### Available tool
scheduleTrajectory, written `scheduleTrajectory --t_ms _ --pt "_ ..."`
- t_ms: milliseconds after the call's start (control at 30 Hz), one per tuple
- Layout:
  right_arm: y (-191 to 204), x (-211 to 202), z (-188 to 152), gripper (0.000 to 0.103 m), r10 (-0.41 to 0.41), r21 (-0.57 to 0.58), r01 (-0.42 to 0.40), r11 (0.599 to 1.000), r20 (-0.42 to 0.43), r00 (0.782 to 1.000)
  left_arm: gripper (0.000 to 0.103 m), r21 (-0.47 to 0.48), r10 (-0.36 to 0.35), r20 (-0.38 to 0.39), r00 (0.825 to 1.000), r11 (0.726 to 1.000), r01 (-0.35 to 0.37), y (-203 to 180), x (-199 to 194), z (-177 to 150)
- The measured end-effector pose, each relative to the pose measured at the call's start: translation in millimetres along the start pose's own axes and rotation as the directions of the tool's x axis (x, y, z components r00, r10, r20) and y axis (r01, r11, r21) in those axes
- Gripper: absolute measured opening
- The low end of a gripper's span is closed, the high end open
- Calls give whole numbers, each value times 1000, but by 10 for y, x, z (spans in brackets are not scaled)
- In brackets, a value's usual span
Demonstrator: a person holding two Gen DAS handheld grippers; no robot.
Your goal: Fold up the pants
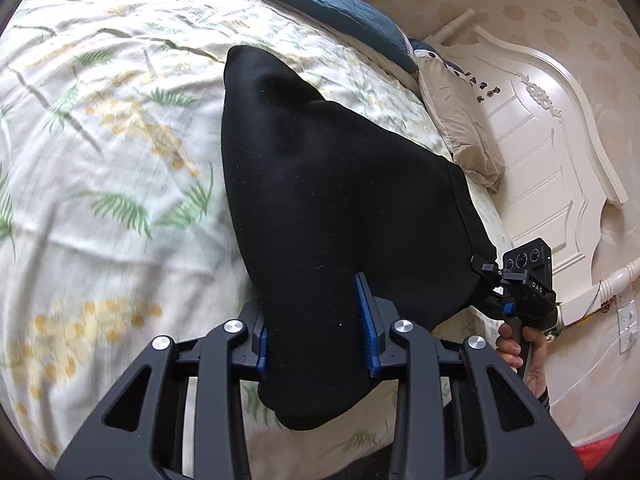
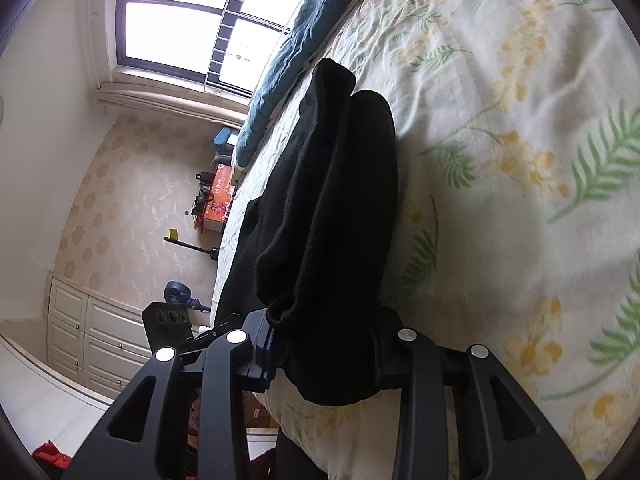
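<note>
The black pants [image 1: 320, 208] hang lifted over the floral bedspread [image 1: 100, 140], stretched between both grippers. My left gripper [image 1: 316, 336] is shut on one end of the cloth, which bunches between its blue pads [image 1: 366, 320]. My right gripper, seen at the right edge of the left wrist view [image 1: 486, 270], grips the other corner. In the right wrist view the pants [image 2: 332, 200] fill my right gripper [image 2: 324, 352], which is shut on thick folded layers. The left gripper's body [image 2: 168, 320] shows beyond, at the lower left.
A dark teal blanket [image 1: 332, 0] and a beige pillow [image 1: 460, 120] lie at the head of the bed by a white headboard [image 1: 552, 140]. In the right wrist view there is a window [image 2: 192, 20], white drawers [image 2: 92, 340] and an orange box [image 2: 218, 200].
</note>
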State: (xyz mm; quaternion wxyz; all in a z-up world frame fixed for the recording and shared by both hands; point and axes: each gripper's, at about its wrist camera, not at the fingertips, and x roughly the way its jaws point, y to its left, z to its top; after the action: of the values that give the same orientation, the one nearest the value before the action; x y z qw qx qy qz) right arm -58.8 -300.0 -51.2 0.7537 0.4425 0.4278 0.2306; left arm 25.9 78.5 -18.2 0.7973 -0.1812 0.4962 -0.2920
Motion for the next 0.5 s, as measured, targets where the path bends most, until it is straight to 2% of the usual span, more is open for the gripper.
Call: scheduleTrajectory --t_ms 500 --pt "-203 -4 -37 35 43 18 -43 999 4 999 33 -25 -38 5 999 999 38 112 -2 -43"
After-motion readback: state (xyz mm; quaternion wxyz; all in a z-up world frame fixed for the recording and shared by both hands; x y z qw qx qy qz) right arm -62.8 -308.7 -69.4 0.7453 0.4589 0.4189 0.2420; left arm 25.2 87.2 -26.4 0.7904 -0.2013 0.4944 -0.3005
